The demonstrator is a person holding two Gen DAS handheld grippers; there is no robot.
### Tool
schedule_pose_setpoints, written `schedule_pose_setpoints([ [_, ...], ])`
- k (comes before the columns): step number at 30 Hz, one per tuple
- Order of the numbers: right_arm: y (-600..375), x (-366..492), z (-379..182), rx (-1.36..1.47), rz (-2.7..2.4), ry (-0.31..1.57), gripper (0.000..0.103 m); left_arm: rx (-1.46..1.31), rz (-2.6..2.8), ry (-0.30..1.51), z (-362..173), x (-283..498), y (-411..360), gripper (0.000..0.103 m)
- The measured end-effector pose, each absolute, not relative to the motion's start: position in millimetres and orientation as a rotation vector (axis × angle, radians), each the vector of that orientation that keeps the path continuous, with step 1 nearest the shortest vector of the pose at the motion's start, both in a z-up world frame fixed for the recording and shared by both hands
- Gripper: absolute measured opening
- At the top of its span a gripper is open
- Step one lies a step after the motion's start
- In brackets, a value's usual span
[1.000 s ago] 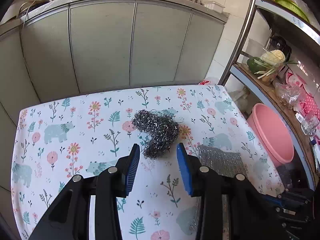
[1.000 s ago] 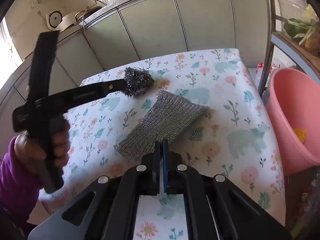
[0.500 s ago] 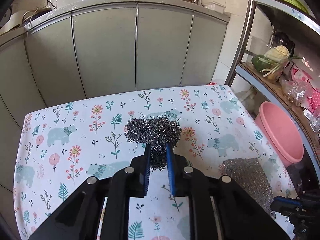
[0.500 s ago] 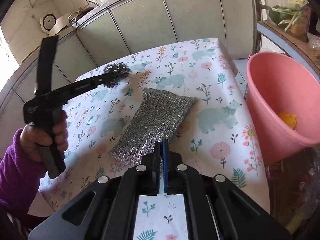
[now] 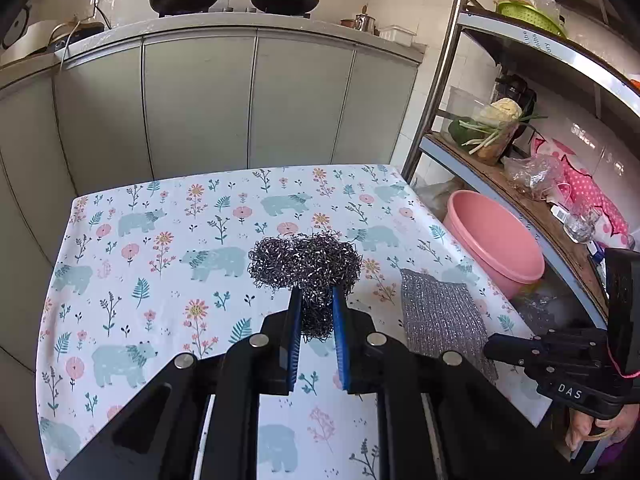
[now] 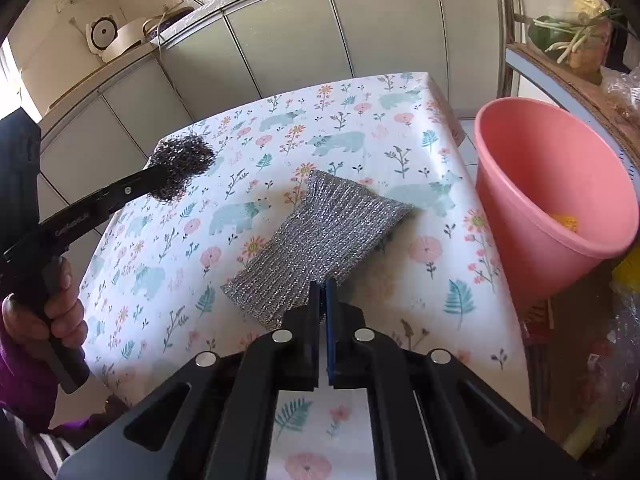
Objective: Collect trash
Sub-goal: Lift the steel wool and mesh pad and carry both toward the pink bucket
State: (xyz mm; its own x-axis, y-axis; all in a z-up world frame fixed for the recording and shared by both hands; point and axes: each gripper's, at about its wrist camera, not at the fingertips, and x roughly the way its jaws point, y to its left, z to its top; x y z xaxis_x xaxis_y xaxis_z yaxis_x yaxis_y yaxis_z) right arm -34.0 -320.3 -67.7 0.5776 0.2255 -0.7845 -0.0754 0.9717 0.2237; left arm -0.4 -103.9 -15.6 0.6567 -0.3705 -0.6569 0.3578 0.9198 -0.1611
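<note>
A dark steel wool ball (image 5: 308,264) hangs just above the floral tablecloth (image 5: 160,240), with my left gripper (image 5: 314,300) shut on its lower part. The right wrist view shows the same ball (image 6: 180,164) at the tip of that gripper, off to the left. A silver mesh scouring pad (image 6: 324,232) stretches away from my right gripper (image 6: 323,284), which is shut on the pad's near edge. From the left wrist the pad (image 5: 440,312) lies near the table's right edge. A pink basin (image 6: 552,184) with a yellow scrap (image 6: 566,222) inside stands right of the table.
A metal rack (image 5: 520,184) with vegetables, bags and a glass rises behind the pink basin (image 5: 496,240). Grey cabinet doors (image 5: 200,112) close off the far side, with pans on the counter above. A hand in a purple sleeve (image 6: 44,320) holds the left gripper.
My left gripper closed on the steel wool ball and lifted it off the cloth. The right gripper kept its hold on the silver pad and drew nearer to the pink basin.
</note>
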Motion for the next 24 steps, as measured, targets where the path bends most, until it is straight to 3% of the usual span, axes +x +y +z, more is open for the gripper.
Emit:
schedule_pose_setpoints([
  [7,-336,-50,-70,0.192,0.121,0.971,0.005,-0.023,-0.451,0.748,-15,-22,-106,0.014],
  [9,-341,-50,-73,0.220,0.111,0.995,0.014,-0.023,-0.460,0.748,-15,-25,-109,0.014],
  [11,-342,-49,-75,0.247,0.129,1.006,0.036,-0.028,-0.467,0.753,-15,-25,-109,0.014],
  [24,-327,-39,-83,0.129,0.094,0.981,0.037,-0.025,-0.491,0.764,-18,-26,-111,0.014],
])
